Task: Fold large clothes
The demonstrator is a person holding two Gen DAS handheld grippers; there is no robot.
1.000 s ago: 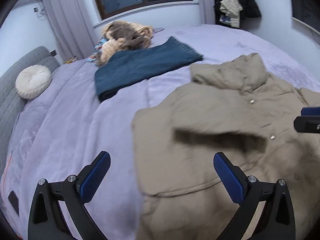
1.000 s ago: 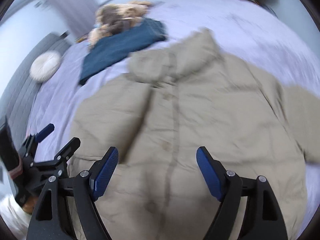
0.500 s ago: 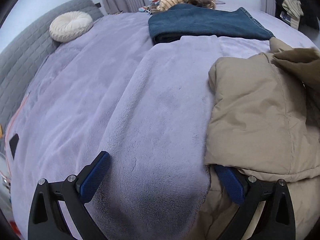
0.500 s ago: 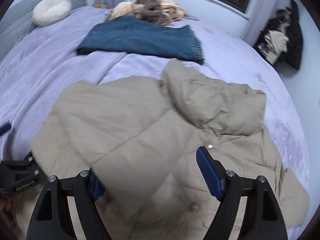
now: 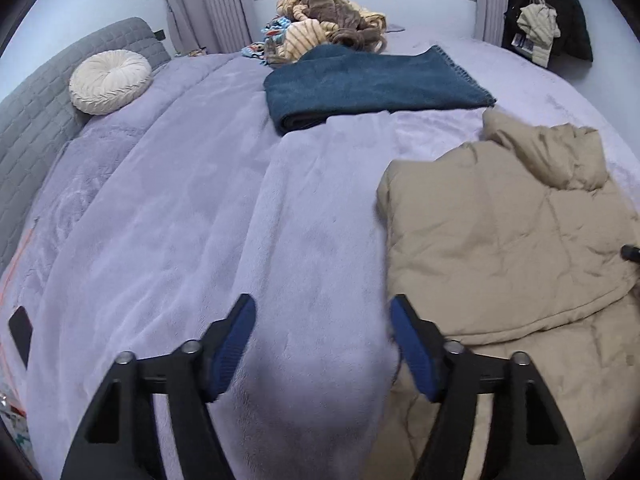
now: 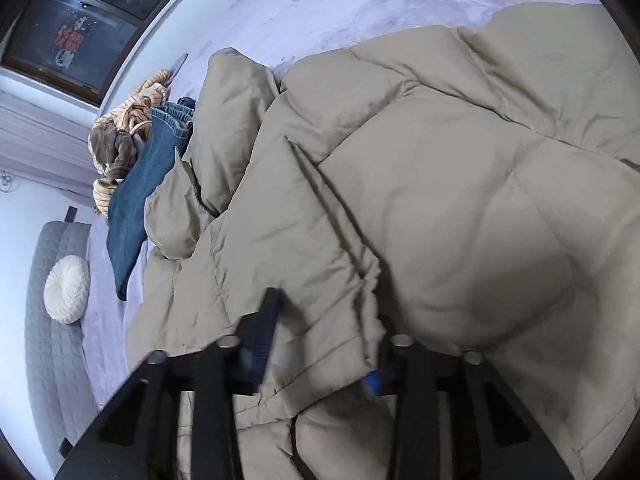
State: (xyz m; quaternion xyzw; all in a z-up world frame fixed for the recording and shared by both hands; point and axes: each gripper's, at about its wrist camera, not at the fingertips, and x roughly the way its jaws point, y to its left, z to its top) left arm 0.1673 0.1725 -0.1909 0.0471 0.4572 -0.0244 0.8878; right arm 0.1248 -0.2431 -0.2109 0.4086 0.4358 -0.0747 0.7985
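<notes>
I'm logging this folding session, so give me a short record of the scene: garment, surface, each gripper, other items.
garment: beige puffer jacket, partly folded
surface: bed with lilac blanket
left gripper: jaws just closing, only blanket between them, beside the jacket's edge
right gripper: just closed on a jacket fold
other items: folded blue blanket, round white cushion

The left hand-held gripper (image 5: 322, 344) points downward with jaws half apart, just closing on nothing, while the right hand-held gripper (image 6: 320, 344), rolled sideways, has just been clamping fabric.
</notes>
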